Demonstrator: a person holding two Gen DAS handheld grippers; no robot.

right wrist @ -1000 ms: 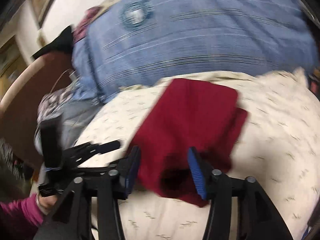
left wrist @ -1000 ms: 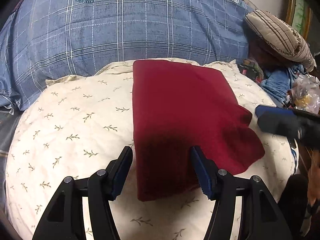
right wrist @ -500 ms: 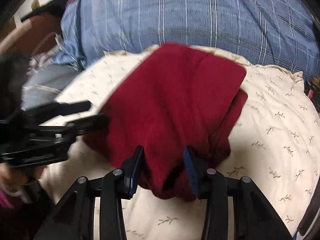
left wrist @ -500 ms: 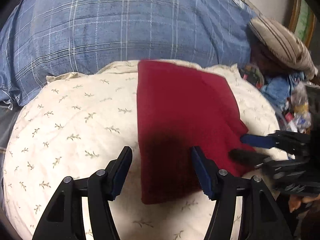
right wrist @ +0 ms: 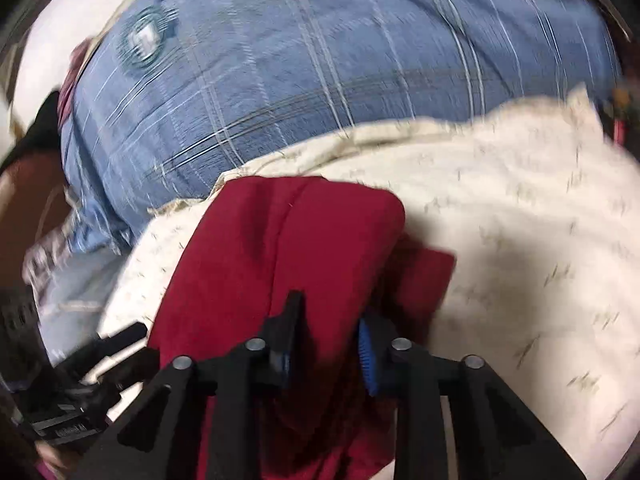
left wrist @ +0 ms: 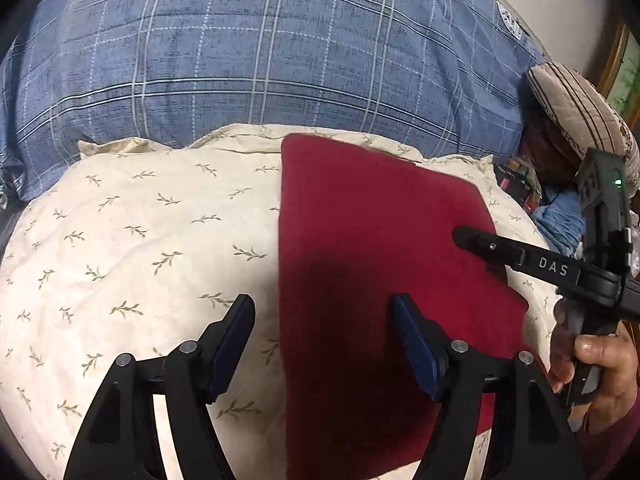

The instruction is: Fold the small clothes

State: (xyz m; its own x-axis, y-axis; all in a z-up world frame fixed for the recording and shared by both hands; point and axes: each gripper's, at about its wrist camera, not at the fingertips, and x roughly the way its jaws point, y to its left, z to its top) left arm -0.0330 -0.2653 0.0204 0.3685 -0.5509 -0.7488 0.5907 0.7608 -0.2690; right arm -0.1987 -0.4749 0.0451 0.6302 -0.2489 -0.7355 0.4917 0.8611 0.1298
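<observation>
Matt red cloth garment (left wrist: 372, 264)

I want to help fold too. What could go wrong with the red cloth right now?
1. The right hand-held gripper seems to pinch a bunched-up part of the red cloth, so the fold may end up crooked or lumpy.
2. The left hand-held gripper is open and holds nothing down, so the whole cloth might slide across the puffy cream pillow when pulled.
</observation>
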